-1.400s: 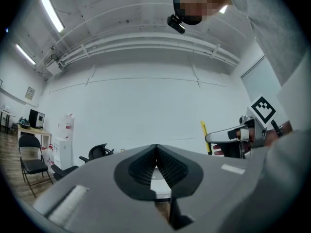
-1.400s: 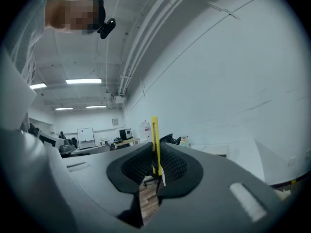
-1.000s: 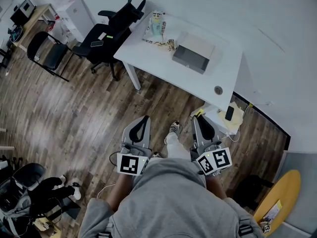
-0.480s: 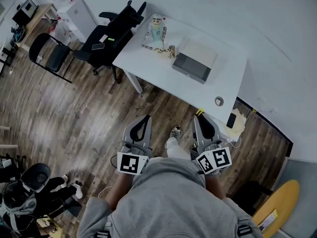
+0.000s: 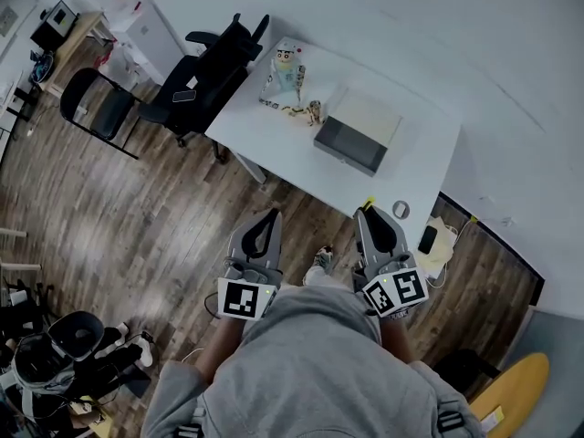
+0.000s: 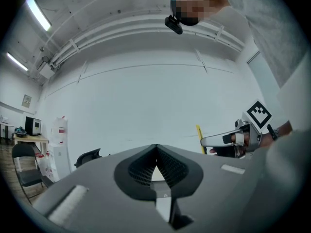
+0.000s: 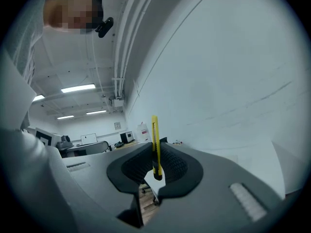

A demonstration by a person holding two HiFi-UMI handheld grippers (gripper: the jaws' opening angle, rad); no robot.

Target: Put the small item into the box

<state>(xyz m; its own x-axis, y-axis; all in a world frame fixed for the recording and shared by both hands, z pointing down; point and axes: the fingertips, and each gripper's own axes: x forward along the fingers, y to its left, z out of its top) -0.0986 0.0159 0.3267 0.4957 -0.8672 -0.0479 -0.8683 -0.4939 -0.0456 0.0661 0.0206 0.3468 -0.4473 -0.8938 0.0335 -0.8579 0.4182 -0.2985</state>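
Your slim yellow stick-shaped item with a black end (image 7: 154,144) stands upright, pinched between the jaws of your right tool (image 7: 156,171), well apart from the grey rectangular box (image 5: 351,144) on the white worktop (image 5: 265,135). Your left tool (image 6: 155,163), also well short of the box, has its jaws pressed together on nothing.

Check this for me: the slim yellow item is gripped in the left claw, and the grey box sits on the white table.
Wrong claw. The slim yellow item is gripped in the right claw, upright between its jaws, as the right gripper view shows; the left claw is shut with nothing in it. The grey box does sit on the white table.
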